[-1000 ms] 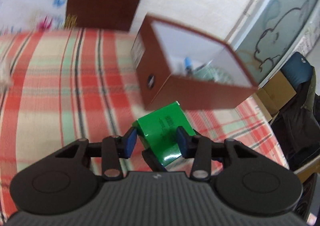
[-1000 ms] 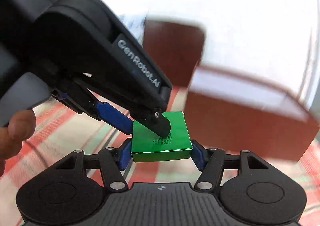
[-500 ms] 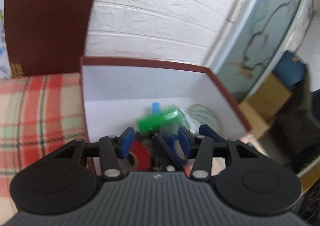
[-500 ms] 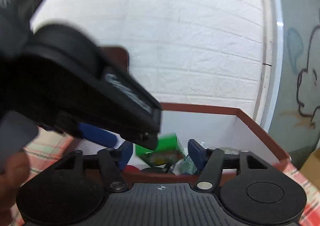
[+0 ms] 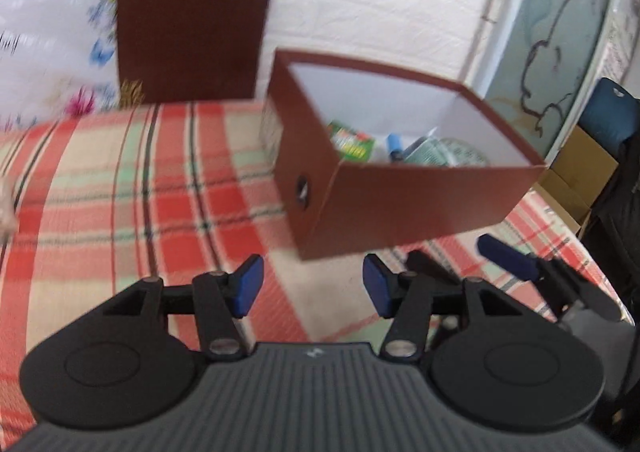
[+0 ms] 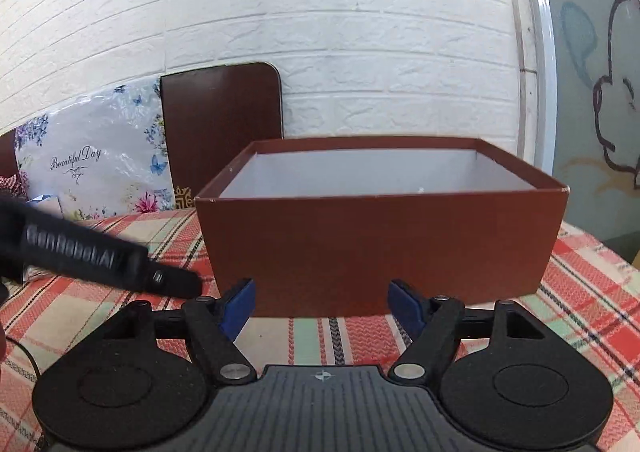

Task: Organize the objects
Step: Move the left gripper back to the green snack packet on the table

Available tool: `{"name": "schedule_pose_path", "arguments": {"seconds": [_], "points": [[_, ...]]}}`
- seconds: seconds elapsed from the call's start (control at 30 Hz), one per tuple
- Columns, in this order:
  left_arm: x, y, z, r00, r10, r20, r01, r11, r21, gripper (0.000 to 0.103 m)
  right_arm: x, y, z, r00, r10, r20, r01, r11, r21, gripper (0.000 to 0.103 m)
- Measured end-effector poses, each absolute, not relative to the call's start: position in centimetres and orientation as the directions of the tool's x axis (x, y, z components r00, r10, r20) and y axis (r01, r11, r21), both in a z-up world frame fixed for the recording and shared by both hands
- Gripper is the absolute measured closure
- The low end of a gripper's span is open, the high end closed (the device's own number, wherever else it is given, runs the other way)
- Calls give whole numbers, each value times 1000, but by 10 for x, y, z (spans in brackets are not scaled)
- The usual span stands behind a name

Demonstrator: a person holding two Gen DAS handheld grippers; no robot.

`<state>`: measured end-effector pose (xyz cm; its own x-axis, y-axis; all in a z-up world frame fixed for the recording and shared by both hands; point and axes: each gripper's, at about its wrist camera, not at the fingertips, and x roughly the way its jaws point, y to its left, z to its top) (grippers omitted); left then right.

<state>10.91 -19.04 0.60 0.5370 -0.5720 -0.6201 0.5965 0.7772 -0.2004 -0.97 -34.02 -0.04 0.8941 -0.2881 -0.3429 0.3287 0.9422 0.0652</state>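
Observation:
A brown cardboard box (image 5: 400, 208) with a white inside stands on the plaid tablecloth (image 5: 120, 188). In it lies the green packet (image 5: 352, 142) beside a blue-capped item (image 5: 394, 142) and clear wrapped things. My left gripper (image 5: 310, 288) hovers in front of the box's near corner, jaws opening, nothing between them. In the right wrist view the box (image 6: 380, 240) fills the middle, its contents hidden by the front wall. My right gripper (image 6: 322, 306) sits just before that wall, jaws opening and empty. The right gripper's blue finger (image 5: 506, 256) shows at lower right in the left wrist view.
A dark brown board (image 6: 222, 124) leans on the white brick wall behind the table. A flowered plastic bag (image 6: 92, 168) lies at the back left. The left gripper's black body (image 6: 100, 256) reaches in from the left. Cardboard and a blue chair (image 5: 608, 120) stand off the table's right edge.
The green packet, held by both grippers a second ago, now lies in the box. Both grippers have let go, opened wider and pulled back from over the box to its front.

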Motion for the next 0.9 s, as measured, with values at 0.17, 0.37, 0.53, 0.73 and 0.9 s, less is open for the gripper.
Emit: {"name": "schedule_pose_path", "arguments": {"seconds": [0.17, 0.37, 0.53, 0.73, 0.9], "points": [[107, -170, -4, 554, -534, -639, 562, 806, -186, 46, -26, -316, -8, 879, -272, -392, 321, 945, 64, 30], [96, -144, 0, 564, -540, -625, 541, 813, -215, 46, -33, -285, -7, 866, -266, -423, 304, 953, 23, 30], [88, -94, 4, 622, -521, -584, 480, 844, -241, 46, -30, -248, -5, 872, -185, -454, 220, 975, 25, 30], [106, 15, -13, 778, -281, -562, 231, 960, -160, 46, 3, -189, -16, 849, -24, -527, 7, 999, -34, 30], [153, 123, -41, 819, 28, -573, -101, 990, -96, 45, 57, -141, -7, 854, 51, -517, -100, 993, -68, 30]]}}
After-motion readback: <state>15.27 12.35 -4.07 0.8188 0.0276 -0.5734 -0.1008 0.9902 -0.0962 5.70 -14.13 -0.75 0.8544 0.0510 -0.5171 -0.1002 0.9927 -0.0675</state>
